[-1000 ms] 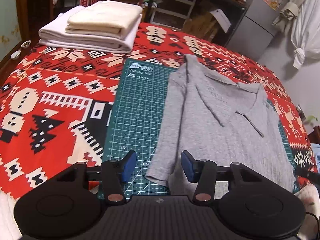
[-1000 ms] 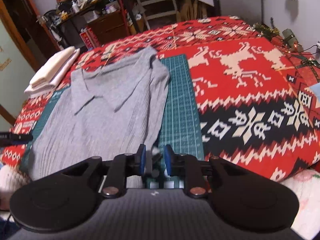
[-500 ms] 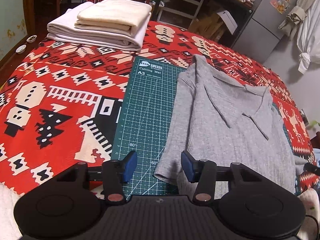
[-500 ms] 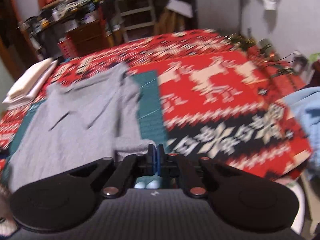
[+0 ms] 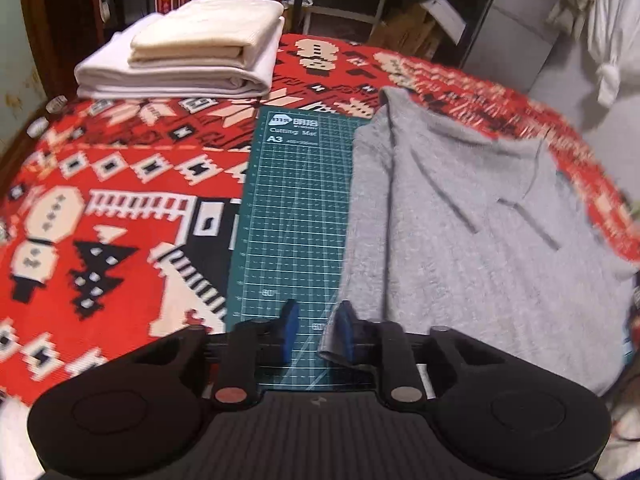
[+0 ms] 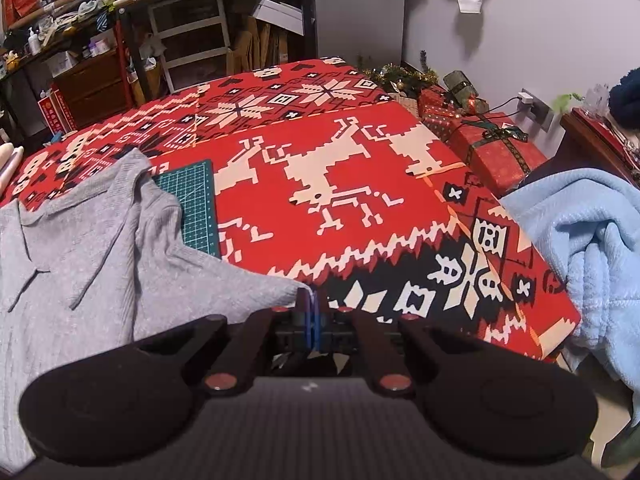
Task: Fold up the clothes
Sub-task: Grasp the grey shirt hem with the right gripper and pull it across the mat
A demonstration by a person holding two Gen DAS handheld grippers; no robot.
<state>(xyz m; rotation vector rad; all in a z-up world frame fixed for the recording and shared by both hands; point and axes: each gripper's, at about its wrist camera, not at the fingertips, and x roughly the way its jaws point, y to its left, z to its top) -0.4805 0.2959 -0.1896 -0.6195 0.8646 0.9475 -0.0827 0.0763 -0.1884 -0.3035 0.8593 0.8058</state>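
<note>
Since a second ago my right gripper (image 6: pixel 313 314) pulls the sweater (image 6: pixel 100 248) sleeve off the mat (image 6: pixel 192 204), clamped; left gripper (image 5: pixel 316 330) half-open, seemingly around its cuff; folding barely begun.

Left gripper (image 5: pixel 316 330) — blue-padded fingers (image 5: pixel 289 324) parted, low, pointing forward. Right gripper (image 6: pixel 311 312) — fingers pressed together, pinching the grey ribbed knit sleeve (image 6: pixel 224 280) at its cuff.
</note>
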